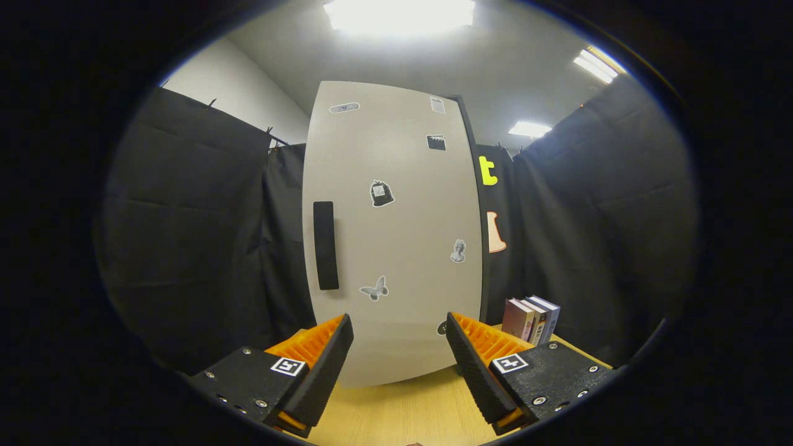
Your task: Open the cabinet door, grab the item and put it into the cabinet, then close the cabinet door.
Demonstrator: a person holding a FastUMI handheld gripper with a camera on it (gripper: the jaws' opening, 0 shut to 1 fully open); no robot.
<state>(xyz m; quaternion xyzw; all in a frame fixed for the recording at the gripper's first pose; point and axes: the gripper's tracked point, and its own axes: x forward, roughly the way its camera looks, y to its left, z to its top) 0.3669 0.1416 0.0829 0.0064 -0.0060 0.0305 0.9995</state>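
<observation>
Wooden table (396, 412): pale stickered cabinet door (393, 235) (closed), claw (399, 347) spread wide, empty.

My camera rides the hand-held gripper (399, 365), low over the pale wooden worktop (396, 415), facing the nearby closed beige cabinet door (396, 248).

The hand-held gripper (399, 359) hovers over the wooden desk (403, 412) with its fingers spread apart and nothing between them. Just ahead stands the pale cabinet (396, 248), its door closed, with a dark handle (326, 245) near its left edge. A few books (531, 319) stand upright beside the cabinet, beyond the right finger.
</observation>
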